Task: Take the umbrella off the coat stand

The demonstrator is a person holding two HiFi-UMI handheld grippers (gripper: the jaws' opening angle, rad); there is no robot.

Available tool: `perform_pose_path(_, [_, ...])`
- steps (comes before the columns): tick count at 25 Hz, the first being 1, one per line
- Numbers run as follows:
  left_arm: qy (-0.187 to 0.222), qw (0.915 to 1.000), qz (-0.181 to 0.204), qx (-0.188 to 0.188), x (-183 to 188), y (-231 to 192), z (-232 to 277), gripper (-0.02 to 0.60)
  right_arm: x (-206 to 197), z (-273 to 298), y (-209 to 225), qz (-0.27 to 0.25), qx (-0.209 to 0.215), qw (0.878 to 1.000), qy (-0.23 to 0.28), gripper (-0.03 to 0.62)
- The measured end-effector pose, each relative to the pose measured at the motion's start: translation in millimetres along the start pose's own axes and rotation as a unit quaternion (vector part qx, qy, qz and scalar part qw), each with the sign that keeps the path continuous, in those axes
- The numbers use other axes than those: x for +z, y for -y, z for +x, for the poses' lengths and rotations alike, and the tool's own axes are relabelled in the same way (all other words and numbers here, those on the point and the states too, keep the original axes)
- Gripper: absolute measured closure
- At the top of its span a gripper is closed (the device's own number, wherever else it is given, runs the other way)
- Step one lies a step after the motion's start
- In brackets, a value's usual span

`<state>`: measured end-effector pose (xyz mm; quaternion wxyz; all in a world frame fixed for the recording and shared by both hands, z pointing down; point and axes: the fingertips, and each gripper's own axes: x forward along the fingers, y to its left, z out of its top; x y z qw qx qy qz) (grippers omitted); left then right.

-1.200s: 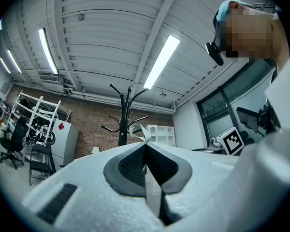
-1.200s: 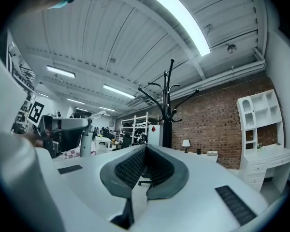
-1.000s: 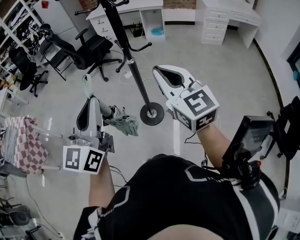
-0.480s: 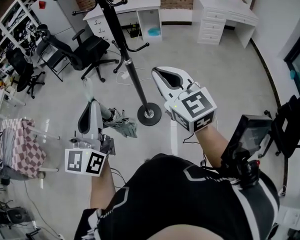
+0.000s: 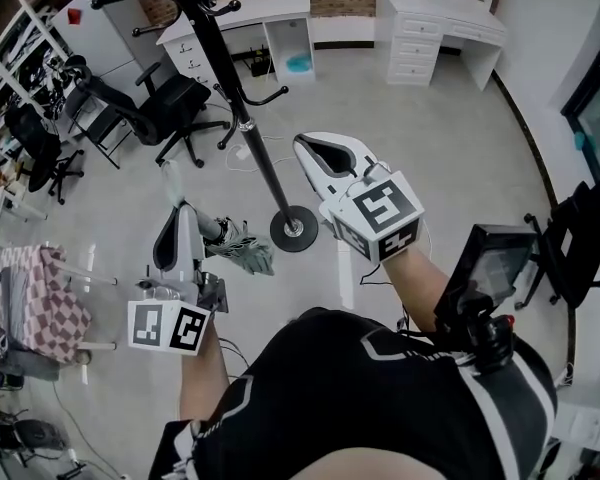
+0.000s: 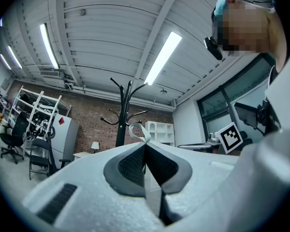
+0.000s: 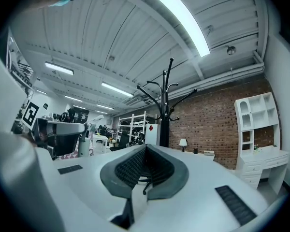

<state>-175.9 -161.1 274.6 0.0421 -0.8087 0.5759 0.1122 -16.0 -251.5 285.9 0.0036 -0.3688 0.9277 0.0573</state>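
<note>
My left gripper [image 5: 182, 208] [image 6: 145, 144] is shut on the pale strap [image 5: 169, 178] [image 6: 139, 131] of the folded grey-green umbrella [image 5: 242, 250]. The strap's loop sticks out past the fingertips and the umbrella's bundle hangs below the gripper, over the floor. It hangs clear of the black coat stand [image 5: 242, 118] [image 6: 122, 115] [image 7: 165, 115], just left of the stand's round base [image 5: 293, 228]. My right gripper [image 5: 300, 141] [image 7: 146, 147] is to the right of the pole, shut, with nothing between its pads.
Black office chairs [image 5: 185, 103] stand behind the coat stand. White desks [image 5: 270, 13] and drawers [image 5: 440, 23] line the brick wall. A checked cloth [image 5: 45, 303] hangs on a rack at the left. A dark screen on a stand [image 5: 495, 268] is at my right.
The head view has drifted a little, so the room sits slightly lower and further left in frame. Both grippers and the umbrella keep their places relative to the stand.
</note>
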Motion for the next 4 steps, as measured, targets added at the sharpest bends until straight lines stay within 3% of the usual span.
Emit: perform_pose_path(4, [0.001, 1.0, 0.0, -0.003, 1.7, 2.1, -0.2, 0.569, 3.4, 0.9, -2.4, 0.004, 0.001, 1.0, -0.001, 0.588])
